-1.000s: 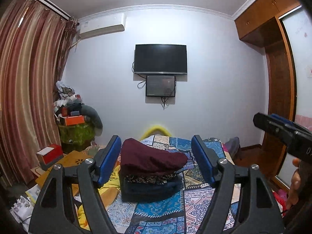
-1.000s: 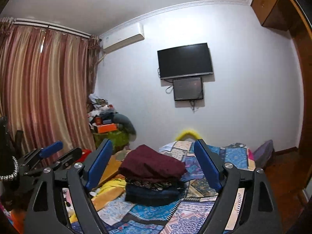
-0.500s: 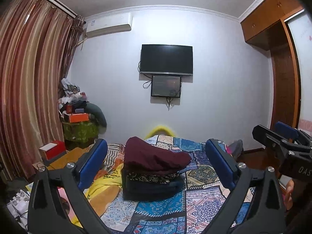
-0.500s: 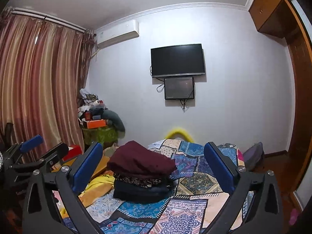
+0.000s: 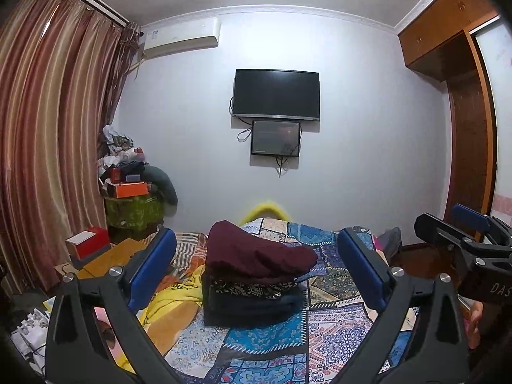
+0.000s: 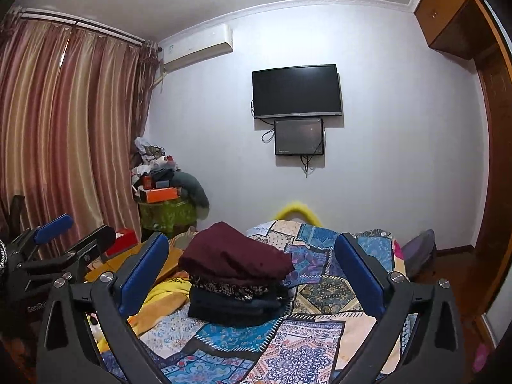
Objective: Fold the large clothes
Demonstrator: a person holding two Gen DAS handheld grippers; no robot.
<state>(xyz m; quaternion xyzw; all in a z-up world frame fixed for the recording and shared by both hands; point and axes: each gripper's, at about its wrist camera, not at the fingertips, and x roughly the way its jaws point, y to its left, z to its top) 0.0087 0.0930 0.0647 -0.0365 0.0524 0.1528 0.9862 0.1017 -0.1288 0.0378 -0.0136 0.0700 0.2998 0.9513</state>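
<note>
Left gripper (image 5: 256, 268): fingers spread wide, nothing btwn them; just been opening.
Right gripper (image 6: 252, 272): fingers wide apart too, empty; also just been opening.
Clothes stack (image 5: 252, 278): folded pile on bed, mid-scene, beyond both grippers, not touched. Maroon garment (image 5: 256, 252) on top, patterned piece (image 5: 252, 288) under it, dark garment (image 5: 249, 307) at bottom.
Bed (image 5: 336, 288): patchwork cover, blue/purple.
Yellow cloth (image 5: 172, 300): loose, just left of stack.
Far wall: TV (image 5: 276, 93), smaller screen (image 5: 276, 138) below.
Left side: striped curtains (image 5: 48, 128).
</note>
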